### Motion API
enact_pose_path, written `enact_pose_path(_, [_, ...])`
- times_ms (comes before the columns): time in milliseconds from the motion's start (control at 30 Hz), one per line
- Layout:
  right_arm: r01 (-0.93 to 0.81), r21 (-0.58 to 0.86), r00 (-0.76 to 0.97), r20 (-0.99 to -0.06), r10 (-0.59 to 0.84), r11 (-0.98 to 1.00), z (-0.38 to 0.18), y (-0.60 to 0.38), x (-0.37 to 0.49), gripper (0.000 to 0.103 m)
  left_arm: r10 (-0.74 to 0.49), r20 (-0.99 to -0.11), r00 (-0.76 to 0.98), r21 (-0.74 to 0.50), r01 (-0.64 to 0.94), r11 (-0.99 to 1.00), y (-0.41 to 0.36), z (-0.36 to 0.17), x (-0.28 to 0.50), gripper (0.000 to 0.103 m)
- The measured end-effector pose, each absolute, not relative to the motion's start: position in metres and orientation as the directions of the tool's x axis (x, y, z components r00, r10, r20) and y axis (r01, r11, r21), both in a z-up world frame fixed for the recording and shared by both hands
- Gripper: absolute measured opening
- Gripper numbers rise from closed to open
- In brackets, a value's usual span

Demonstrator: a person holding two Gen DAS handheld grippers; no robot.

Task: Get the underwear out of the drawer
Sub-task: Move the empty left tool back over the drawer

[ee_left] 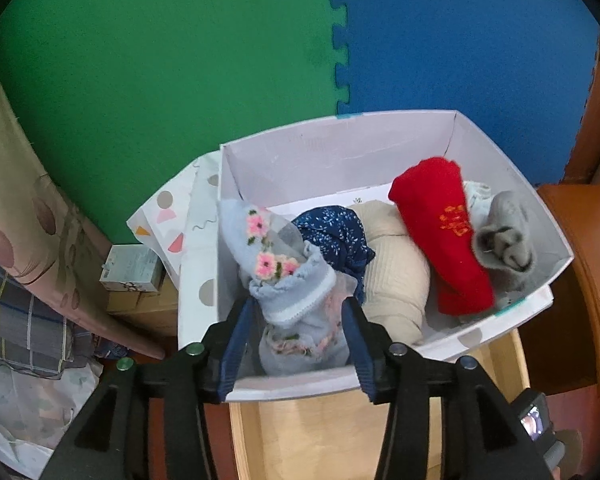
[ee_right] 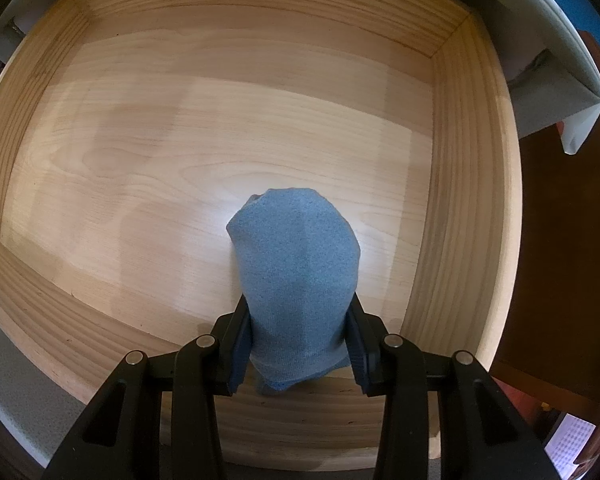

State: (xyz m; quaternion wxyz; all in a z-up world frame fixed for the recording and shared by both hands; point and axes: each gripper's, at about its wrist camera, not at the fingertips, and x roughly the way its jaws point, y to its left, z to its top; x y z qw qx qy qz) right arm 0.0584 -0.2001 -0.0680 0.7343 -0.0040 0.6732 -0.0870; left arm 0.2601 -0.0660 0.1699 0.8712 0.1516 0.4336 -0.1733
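In the left wrist view my left gripper (ee_left: 298, 316) is shut on a light blue garment with pink flowers (ee_left: 288, 280) and holds it over the near corner of a white cardboard box (ee_left: 340, 148). The box also holds a navy patterned piece (ee_left: 336, 236), a beige piece (ee_left: 396, 268), a red piece (ee_left: 448, 236) and a grey piece (ee_left: 504, 236). In the right wrist view my right gripper (ee_right: 298, 328) is shut on a rolled blue underwear piece (ee_right: 296, 264) just above the bare floor of the wooden drawer (ee_right: 140, 184).
The box stands beside the open drawer (ee_left: 340, 432) on green (ee_left: 160, 80) and blue (ee_left: 480, 48) foam mats. A patterned lid (ee_left: 184, 224) leans at the box's left. Small cartons (ee_left: 134, 270) and folded bedding (ee_left: 20, 320) lie left. Brown wooden furniture (ee_left: 572, 272) stands right.
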Motion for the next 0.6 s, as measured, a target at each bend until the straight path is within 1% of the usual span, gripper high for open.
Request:
enact_pose_path(167, [0.129, -0.111, 0.095, -0.988, -0.124, 0.985, -0.067, -0.203, 0.058, 0.037, -0.214, -0.786, 0.58, 0.085, 0.445, 0.891, -0.055, 0.189, 0.237, 0.052])
enact_pose_path(300, [0.136, -0.091, 0.114, -0.988, -0.107, 0.987, -0.067, -0.208, 0.059, 0.036, -0.22, -0.761, 0.61, 0.099, 0.445, 0.89, -0.043, 0.196, 0.211, 0.057])
enact_pose_path(433, [0.134, -0.071, 0.109, -0.99, -0.086, 0.988, -0.067, -0.211, 0.06, 0.036, -0.198, -0.762, 0.617, 0.123, 0.438, 0.89, -0.028, 0.184, 0.188, 0.057])
enact_pose_path(600, [0.136, -0.061, 0.111, -0.991, -0.076, 0.989, -0.067, -0.214, 0.062, 0.036, -0.226, -0.794, 0.564, 0.063, 0.448, 0.892, -0.011, 0.157, 0.171, 0.057])
